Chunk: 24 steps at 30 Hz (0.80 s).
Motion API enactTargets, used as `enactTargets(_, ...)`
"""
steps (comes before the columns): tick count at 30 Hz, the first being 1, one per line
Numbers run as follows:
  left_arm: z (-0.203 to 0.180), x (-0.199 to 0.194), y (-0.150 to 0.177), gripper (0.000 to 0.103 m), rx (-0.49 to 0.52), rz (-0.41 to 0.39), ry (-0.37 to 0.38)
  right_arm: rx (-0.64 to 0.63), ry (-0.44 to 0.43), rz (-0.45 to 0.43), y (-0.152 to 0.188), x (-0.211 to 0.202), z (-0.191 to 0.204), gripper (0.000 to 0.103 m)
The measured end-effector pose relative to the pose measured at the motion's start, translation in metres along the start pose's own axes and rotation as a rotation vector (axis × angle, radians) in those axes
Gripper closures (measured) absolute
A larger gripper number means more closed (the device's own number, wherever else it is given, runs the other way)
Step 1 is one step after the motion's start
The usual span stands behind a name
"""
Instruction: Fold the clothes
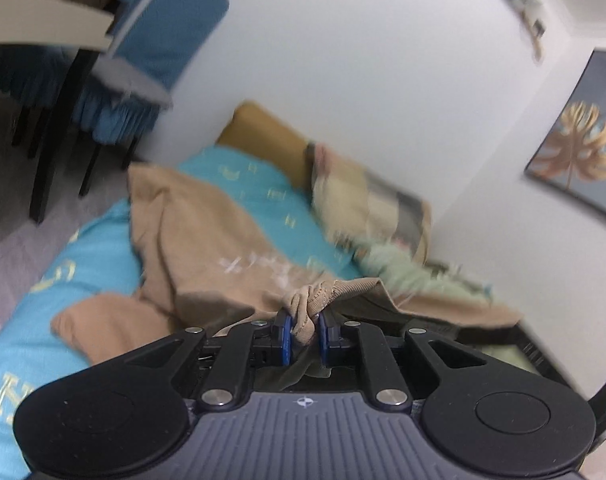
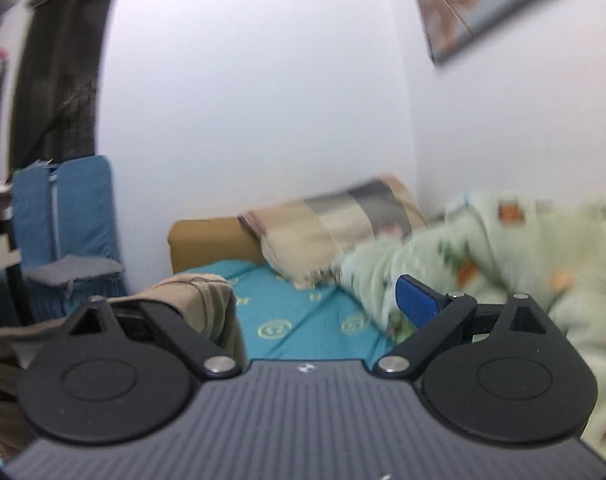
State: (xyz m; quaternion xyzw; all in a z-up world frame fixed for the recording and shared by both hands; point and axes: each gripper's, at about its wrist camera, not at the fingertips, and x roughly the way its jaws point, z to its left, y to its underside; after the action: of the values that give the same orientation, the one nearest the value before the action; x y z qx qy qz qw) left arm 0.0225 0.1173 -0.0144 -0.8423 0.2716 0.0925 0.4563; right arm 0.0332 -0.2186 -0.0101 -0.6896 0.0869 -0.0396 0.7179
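From the left wrist we see the left gripper (image 1: 303,334) with its jaws clenched on a bunched, ribbed edge of the tan garment (image 1: 207,232), which runs straight ahead of the jaws as a long crumpled strip over the turquoise bed cover (image 1: 83,256), toward the mustard headboard (image 1: 271,132) at the far end of the bed; its long axis follows the line the gripper points along. From the right wrist, the right gripper (image 2: 299,312) has its jaws spread wide with nothing between them (only one blue pad (image 2: 417,304) shows clearly), and a fold of that garment sits near the left side of this view, close by its left finger. We judge the right hand nearer the free cloth, so the coming grasp would fall to it. A pale green printed blanket (image 2: 515,256) lies heaped toward the wall side.
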Motion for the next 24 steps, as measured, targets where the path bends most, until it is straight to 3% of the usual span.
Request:
enactTargets(5, 0.002, 0.017, 0.018, 0.079, 0.029, 0.155, -0.046, -0.076, -0.024, -0.013, -0.011, -0.009, 0.000, 0.006)
enactTargets(6, -0.001, 0.021, 0.021, 0.074, 0.046, 0.178, -0.045, -0.079, -0.030, 0.000, -0.011, -0.006, -0.001, 0.006)
enactTargets(9, -0.009, 0.034, 0.029, 0.045, 0.098, 0.243, -0.038, -0.111, -0.036, 0.013, -0.010, -0.006, 0.000, 0.006)
enactTargets(12, -0.022, 0.045, 0.040, 0.041, 0.151, 0.269, -0.023, -0.115, -0.051, 0.016, -0.009, -0.011, 0.002, 0.006)
enactTargets(16, -0.033, 0.067, 0.052, 0.039, 0.138, 0.330, -0.007, -0.110, -0.069, 0.027, -0.010, -0.013, 0.003, 0.006)
enactTargets(20, -0.041, 0.077, 0.057, 0.038, 0.152, 0.295, -0.053, -0.081, -0.072, 0.044, -0.012, -0.013, -0.001, 0.006)
enactTargets(24, -0.035, 0.072, 0.055, 0.033, 0.096, 0.197, -0.136, -0.060, -0.075, 0.052, -0.011, -0.015, -0.003, 0.006)
